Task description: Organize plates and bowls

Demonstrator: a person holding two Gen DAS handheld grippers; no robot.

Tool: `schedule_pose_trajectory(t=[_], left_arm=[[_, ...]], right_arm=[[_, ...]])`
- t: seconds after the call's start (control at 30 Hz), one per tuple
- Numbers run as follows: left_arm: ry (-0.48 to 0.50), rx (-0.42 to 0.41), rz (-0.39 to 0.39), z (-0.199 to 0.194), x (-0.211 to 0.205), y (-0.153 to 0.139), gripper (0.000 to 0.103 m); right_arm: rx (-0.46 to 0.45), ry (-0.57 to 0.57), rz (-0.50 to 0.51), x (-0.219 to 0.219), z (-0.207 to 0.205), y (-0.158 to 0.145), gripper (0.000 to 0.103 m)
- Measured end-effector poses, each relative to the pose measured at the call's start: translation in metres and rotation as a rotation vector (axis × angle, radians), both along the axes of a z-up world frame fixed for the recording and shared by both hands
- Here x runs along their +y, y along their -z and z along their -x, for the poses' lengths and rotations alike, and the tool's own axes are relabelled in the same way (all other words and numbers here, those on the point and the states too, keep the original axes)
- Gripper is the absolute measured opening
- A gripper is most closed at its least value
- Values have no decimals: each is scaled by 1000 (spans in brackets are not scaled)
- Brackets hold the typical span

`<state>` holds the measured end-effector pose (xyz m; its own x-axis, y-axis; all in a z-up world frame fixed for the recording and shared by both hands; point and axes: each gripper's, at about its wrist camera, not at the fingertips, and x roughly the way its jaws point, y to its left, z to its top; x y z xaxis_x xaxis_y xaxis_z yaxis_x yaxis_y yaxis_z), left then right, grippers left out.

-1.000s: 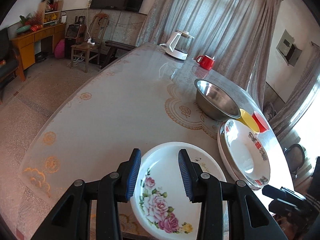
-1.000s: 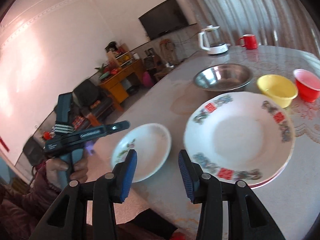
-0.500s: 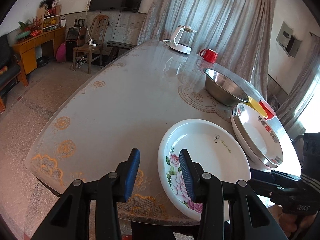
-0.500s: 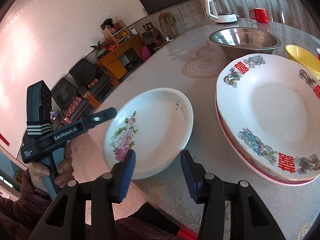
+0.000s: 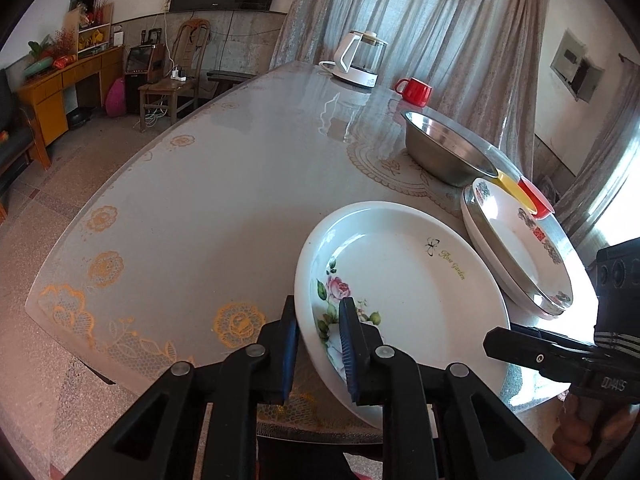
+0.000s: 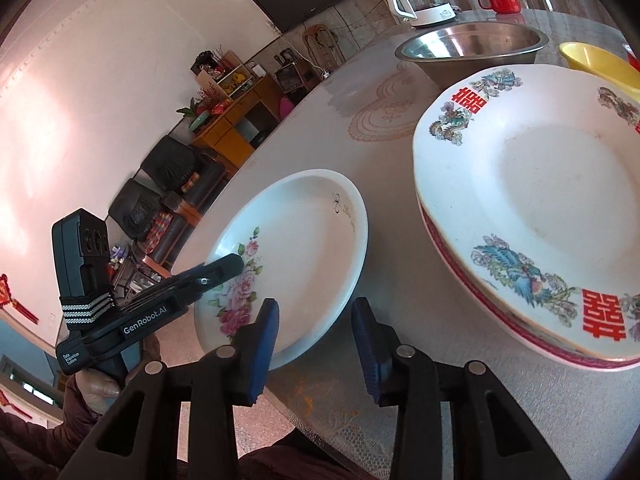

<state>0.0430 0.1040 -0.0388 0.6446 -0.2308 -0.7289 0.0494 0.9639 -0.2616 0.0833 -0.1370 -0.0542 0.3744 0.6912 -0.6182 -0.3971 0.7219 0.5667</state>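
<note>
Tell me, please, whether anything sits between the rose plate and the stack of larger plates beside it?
Nothing visible does. The rose plate, its rim between the left gripper fingers, lies next to the plate stack, with only bare table between them. The steel bowl sits farther back.

You only get slivers of the yellow bowl (image 5: 507,181) and red bowl (image 5: 534,197) in the left view, tucked behind the big plate stack (image 5: 516,240). In the right view, the red bowl's basically cut off. The rose plate (image 5: 400,300)'s near rim hides behind your left gripper (image 5: 318,346).
</note>
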Motion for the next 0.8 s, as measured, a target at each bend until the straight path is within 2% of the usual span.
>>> schedule_pose_trajectory(t=[0.1,0.13,0.17,0.33,0.4,0.43,0.57,0.8], left_arm=[[-1,-9,-22,0,-4,0,20],[3,-17,-25,0,-5,0,20],[4,-23,-23,0,-6,1,23],[-4,-35,-17,-4,-10,1,35],[-9,-32,-52,-4,-14,0,35],[-16,-32,-65,-3,-14,0,31],[-29,-30,-53,-1,-11,0,25],[-24,-41,-60,3,-15,-4,25]], right_arm=[[-3,12,5,1,0,0,36],[-11,13,23,4,1,-1,32],[-27,12,48,6,3,-1,29],[-59,33,101,12,7,-6,29],[-62,34,101,11,7,-6,29],[-63,36,100,10,8,-6,29],[-73,43,110,10,8,-6,28],[-67,56,110,10,7,-7,28]])
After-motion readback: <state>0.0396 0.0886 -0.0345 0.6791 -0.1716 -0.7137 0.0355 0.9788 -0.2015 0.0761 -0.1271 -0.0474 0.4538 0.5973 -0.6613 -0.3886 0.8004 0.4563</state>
